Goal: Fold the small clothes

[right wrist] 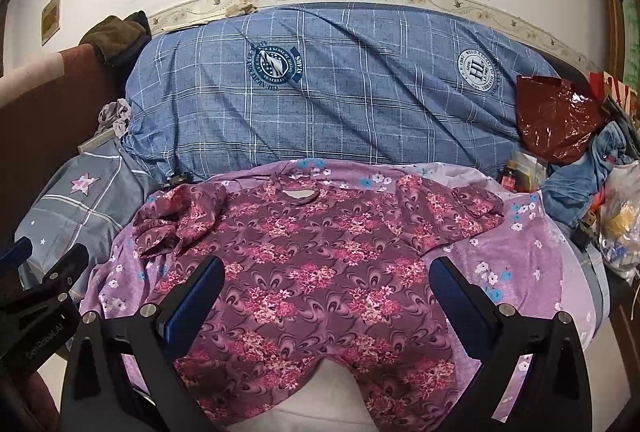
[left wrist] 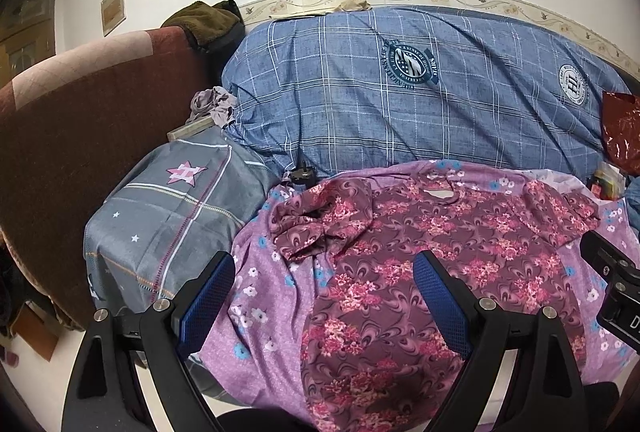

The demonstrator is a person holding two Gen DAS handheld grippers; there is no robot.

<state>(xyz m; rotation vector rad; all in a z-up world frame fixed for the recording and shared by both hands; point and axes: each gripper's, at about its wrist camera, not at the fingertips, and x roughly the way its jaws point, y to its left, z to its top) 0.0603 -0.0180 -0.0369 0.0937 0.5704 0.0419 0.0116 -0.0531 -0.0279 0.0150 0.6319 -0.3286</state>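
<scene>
Both tongs wide, empty: left gripper (left wrist: 324, 284), right gripper (right wrist: 326, 290) | shirt (right wrist: 320, 252) flat | I smooth bunched left sleeve (right wrist: 168, 228) first, then fold.

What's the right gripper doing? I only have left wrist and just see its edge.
Observer: The right gripper is open, with its fingers spread above the floral shirt and nothing held.
Operator: Shirt's near hem? It's cut off for me.
Observer: The hem arches up in the middle, with a pale surface showing under it.
Operator: Anything past the red bag?
Observer: A blue denim garment and a clear plastic bag are piled at that end.
</scene>
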